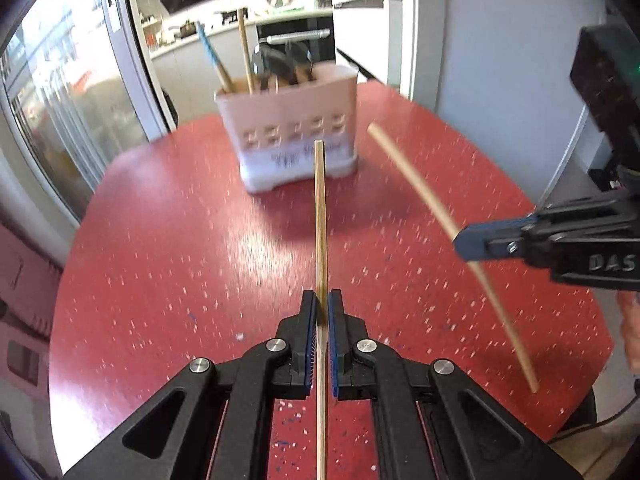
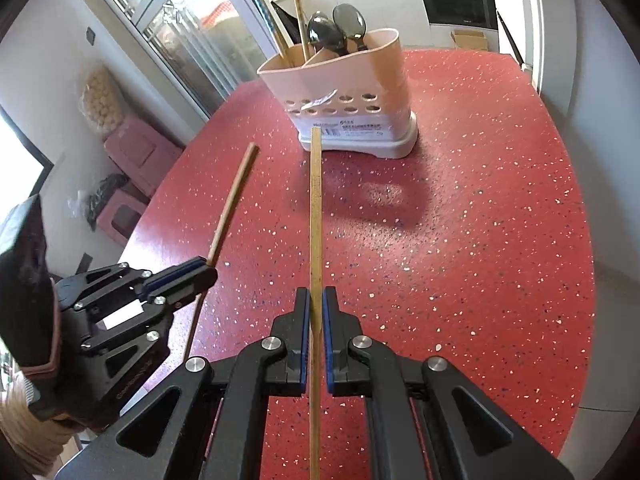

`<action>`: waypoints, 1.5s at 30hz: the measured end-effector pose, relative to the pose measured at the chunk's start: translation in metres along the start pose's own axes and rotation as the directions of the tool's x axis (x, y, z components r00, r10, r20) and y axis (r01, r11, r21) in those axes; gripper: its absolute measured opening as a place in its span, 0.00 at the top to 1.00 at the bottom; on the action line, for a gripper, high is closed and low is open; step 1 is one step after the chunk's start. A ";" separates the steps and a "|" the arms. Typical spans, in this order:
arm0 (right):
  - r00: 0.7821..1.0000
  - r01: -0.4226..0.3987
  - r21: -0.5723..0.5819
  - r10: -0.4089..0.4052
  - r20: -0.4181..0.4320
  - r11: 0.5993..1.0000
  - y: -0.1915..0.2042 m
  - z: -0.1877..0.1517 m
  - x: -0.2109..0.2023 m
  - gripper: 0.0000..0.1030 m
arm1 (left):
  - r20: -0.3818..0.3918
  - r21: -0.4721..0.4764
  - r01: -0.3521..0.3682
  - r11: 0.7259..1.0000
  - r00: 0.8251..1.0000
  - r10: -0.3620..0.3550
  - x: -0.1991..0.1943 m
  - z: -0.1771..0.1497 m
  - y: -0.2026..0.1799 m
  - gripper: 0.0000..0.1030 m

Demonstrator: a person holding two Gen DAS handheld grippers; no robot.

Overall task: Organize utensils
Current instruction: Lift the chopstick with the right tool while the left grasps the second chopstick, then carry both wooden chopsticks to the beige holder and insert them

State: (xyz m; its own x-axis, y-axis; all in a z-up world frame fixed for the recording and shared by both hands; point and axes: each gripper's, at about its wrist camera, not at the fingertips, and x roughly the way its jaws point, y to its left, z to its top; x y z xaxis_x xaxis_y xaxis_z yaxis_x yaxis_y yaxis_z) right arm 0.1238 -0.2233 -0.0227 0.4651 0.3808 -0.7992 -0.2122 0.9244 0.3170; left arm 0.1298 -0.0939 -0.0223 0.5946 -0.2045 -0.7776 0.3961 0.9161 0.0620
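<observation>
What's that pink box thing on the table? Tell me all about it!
The pink utensil holder looks like plastic, with a paler base and rows of round holes low on its front, above a printed label. It stands upright on the red speckled table. A divider splits it into compartments. Two dark spoons stand in one, bowls up; wooden chopsticks and a blue-handled stick lean in another. Nothing else touches it; neither hand-held gripper reaches it.
</observation>
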 end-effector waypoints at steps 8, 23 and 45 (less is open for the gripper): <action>1.000 -0.006 0.005 0.006 0.029 1.000 0.001 0.010 -0.009 0.94 | 0.074 -0.032 0.011 0.999 0.997 -0.009 -0.008 0.011 -0.001 0.67; 0.992 -0.063 0.030 0.059 0.111 0.998 -0.003 0.054 -0.026 0.94 | 0.244 -0.192 0.014 0.981 0.969 0.034 -0.033 0.055 0.063 0.67; 0.915 -0.014 -0.068 0.040 0.401 0.998 -0.006 0.227 -0.023 0.94 | 0.497 -0.360 0.108 0.927 0.863 0.092 0.033 0.220 0.142 0.67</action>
State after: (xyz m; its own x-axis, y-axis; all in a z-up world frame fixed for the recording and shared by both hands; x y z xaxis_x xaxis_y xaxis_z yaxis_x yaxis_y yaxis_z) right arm 0.3094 -0.2328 0.1101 0.7616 0.3946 -0.5141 -0.2767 0.9153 0.2927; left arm 0.3597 -0.0467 0.0984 0.8974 -0.2631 -0.3541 0.1796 0.9511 -0.2515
